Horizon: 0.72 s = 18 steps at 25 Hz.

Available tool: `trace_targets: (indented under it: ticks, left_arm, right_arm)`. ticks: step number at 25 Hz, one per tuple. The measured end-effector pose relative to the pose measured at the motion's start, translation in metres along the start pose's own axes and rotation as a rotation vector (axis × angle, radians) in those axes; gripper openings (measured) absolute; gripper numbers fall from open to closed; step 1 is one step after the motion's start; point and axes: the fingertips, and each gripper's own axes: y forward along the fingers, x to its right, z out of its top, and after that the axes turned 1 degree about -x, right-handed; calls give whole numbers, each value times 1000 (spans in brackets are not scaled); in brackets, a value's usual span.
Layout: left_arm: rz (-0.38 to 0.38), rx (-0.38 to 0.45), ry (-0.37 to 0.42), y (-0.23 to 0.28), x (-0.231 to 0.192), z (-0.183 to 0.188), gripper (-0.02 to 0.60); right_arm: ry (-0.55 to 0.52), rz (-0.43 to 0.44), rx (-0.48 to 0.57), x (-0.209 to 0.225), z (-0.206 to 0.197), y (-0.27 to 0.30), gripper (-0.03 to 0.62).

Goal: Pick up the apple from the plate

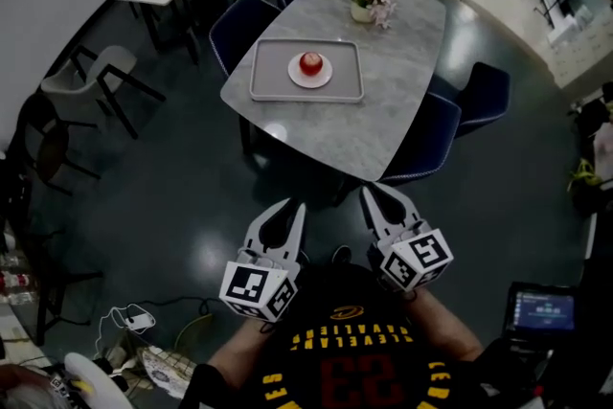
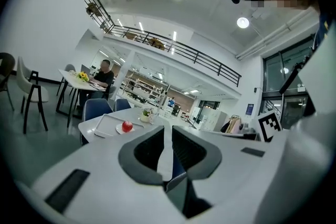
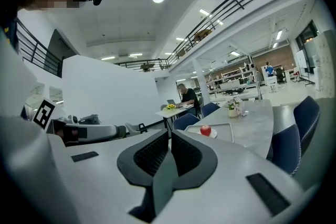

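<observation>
Both claws are closed on nothing. The left claw (image 1: 293, 208) and right claw (image 1: 368, 193) are held near the person's body, side by side, pointing toward the surface (image 1: 383, 120). No step of the task is done yet: approach, grasp and lift are all left. The apple (image 1: 310, 63) sits on its plate (image 1: 324, 78), apparently inside a tray (image 1: 263, 81), well apart from both claws and ahead of them.

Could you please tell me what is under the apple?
The apple rests on a small white plate, which lies in a grey tray on the pale table. The plate's middle is hidden beneath the apple.
</observation>
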Motion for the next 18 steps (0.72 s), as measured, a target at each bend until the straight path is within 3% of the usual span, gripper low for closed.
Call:
trace_targets:
  ticks: [7,12,18]
  left_arm:
    - [31,-16,-46,17,-36,4,49]
    - [50,-15,-112,35,-67,18,49]
    - [64,-55,-73,91,-94,30,49]
  right_arm:
    - [67,-4,-39,22,-4,39,8]
    - [12,25,-67,34,-2,82,8]
    - [38,53,-42,67,11,133,8]
